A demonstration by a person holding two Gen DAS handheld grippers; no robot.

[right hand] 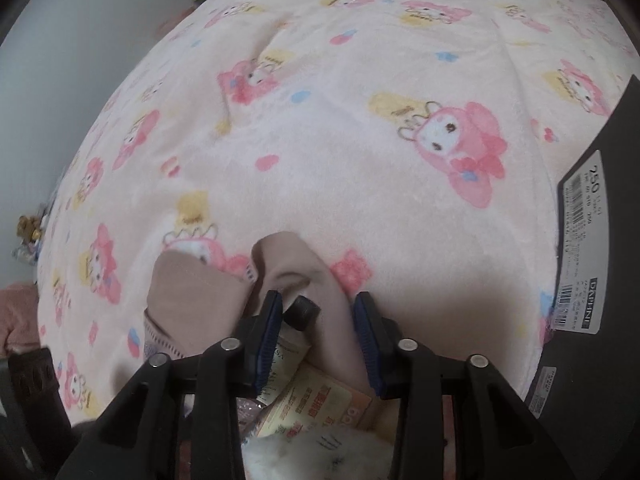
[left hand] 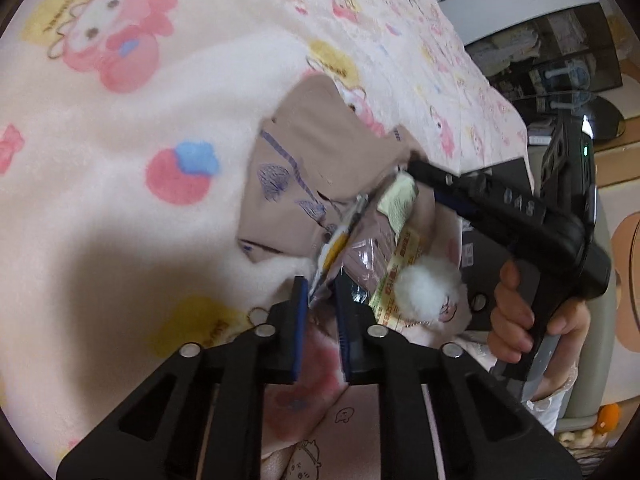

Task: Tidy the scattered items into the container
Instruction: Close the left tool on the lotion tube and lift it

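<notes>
A beige fabric pouch with blue shell prints and a blue striped edge (left hand: 304, 168) lies open on a bed under a fluffy pale pink blanket printed with pink cartoon rabbits (left hand: 120, 120). In the left wrist view its mouth faces right and near, and several things sit in or at it: a crinkly clear plastic packet with a yellow and white end (left hand: 340, 252), a yellow paper sachet with red print (left hand: 400, 280) and a white fluffy pompom (left hand: 424, 290) just beside a small pink plush.

The left claw (left hand: 322, 300) is nearly pressed together, its blue pads pinching the near corner of the plastic packet.

The right claw (right hand: 318, 320), seen from its own camera, is spread part way over the pouch's mouth. A fold of the pouch fabric (right hand: 320, 276) lies between the blue pads; whether the pads press on it I cannot tell. A small black cylindrical cap (right hand: 302, 312) lies by the left pad, with the yellow sachet (right hand: 320, 404) and the white fluff (right hand: 320, 452) nearer the camera.

In the left wrist view, a person's hand (left hand: 516, 320) grips the black handle of the right tool, which reaches in from the right to the pouch's far rim. A black box with a white barcode label (right hand: 600, 240) stands on the bed at the right, near the pouch.
</notes>
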